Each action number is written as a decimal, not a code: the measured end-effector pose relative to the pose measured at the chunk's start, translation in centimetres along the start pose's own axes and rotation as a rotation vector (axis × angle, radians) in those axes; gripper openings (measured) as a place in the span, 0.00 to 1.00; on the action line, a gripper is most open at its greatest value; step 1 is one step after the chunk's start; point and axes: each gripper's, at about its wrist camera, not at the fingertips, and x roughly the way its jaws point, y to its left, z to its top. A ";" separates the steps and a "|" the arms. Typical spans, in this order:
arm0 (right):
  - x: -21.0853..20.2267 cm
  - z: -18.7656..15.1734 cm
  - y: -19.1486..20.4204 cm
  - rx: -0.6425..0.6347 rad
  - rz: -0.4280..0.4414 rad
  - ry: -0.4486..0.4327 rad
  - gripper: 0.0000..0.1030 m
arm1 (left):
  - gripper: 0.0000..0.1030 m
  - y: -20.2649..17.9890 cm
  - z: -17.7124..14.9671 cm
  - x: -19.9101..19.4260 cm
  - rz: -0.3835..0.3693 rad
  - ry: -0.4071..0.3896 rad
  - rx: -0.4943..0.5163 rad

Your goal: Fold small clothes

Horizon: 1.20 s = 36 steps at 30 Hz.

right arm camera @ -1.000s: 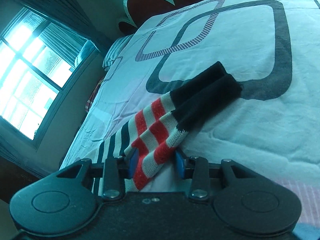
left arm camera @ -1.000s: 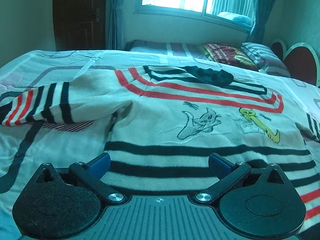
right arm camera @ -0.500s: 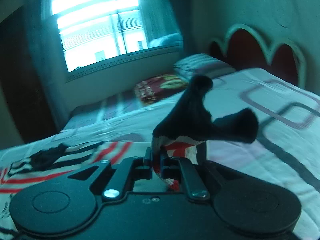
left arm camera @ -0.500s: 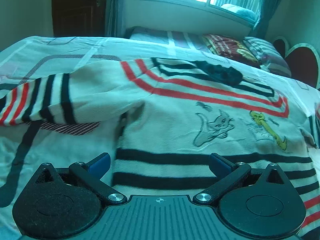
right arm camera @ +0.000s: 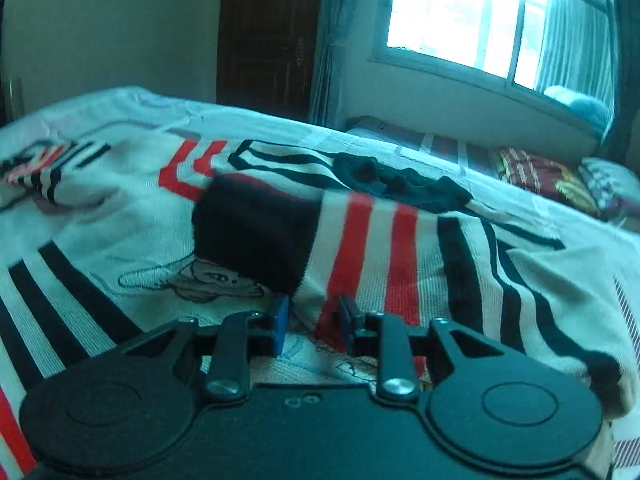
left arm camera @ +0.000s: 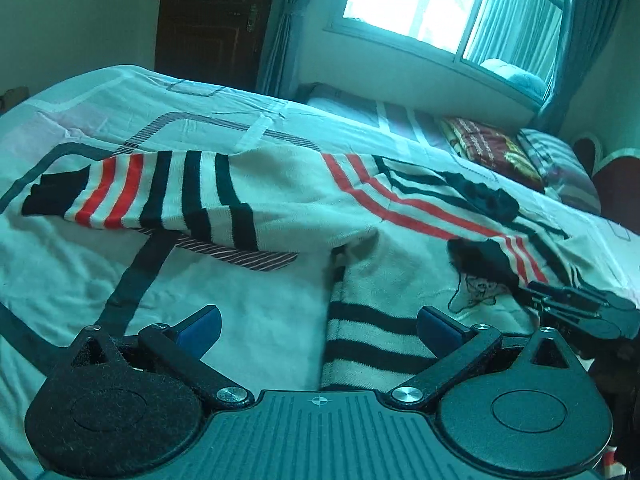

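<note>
On the sweater (right arm camera: 120, 220), right claw (right arm camera: 312, 320) opening

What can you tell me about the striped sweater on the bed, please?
The sweater is a cream knit with black and red stripes, a black collar and stitched cartoon figures on the chest. It lies flat on the bedspread. One sleeve stretches out sideways; the other sleeve, black-cuffed, is folded across the chest, where the right gripper is opening around it.

Striped cream sweater (left arm camera: 304, 204) flat on bed — one sleeve (right arm camera: 360, 240) folded across chest
</note>
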 end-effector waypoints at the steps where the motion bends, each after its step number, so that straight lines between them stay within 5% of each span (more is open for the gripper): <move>1: -0.4 -0.1 -0.4 0.003 0.003 -0.007 0.26 | 1.00 -0.4 0.1 0.3 -0.020 -0.003 0.000; 9: -4.5 -1.0 -4.0 0.183 -0.045 -0.100 0.29 | 1.00 -8.7 2.4 7.1 -0.311 0.008 0.053; 12: -6.1 -2.1 -6.5 0.276 -0.042 -0.109 0.31 | 0.59 -11.7 2.9 10.9 -0.323 0.083 0.098; 18: -8.7 -5.1 -12.4 0.570 0.021 -0.131 0.46 | 0.58 -13.2 3.6 15.1 -0.372 0.149 0.063; 20: -8.6 -6.3 -14.6 0.714 0.062 -0.152 0.52 | 0.35 -13.6 3.7 16.2 -0.413 0.166 0.038; 21: -8.6 -6.9 -15.7 0.792 0.078 -0.165 0.52 | 0.06 -14.0 3.7 16.6 -0.418 0.180 0.041; 28: -7.0 -10.9 -21.1 1.244 0.197 -0.241 0.51 | 0.05 -13.7 5.3 14.3 -0.409 0.039 0.048; 33: -6.2 -11.2 -21.3 1.298 0.212 -0.249 0.47 | 0.05 -11.9 5.0 14.8 -0.333 0.098 0.100; 36: -5.5 -11.3 -21.1 1.299 0.161 -0.235 0.32 | 0.05 -11.1 3.5 15.7 -0.300 0.138 0.070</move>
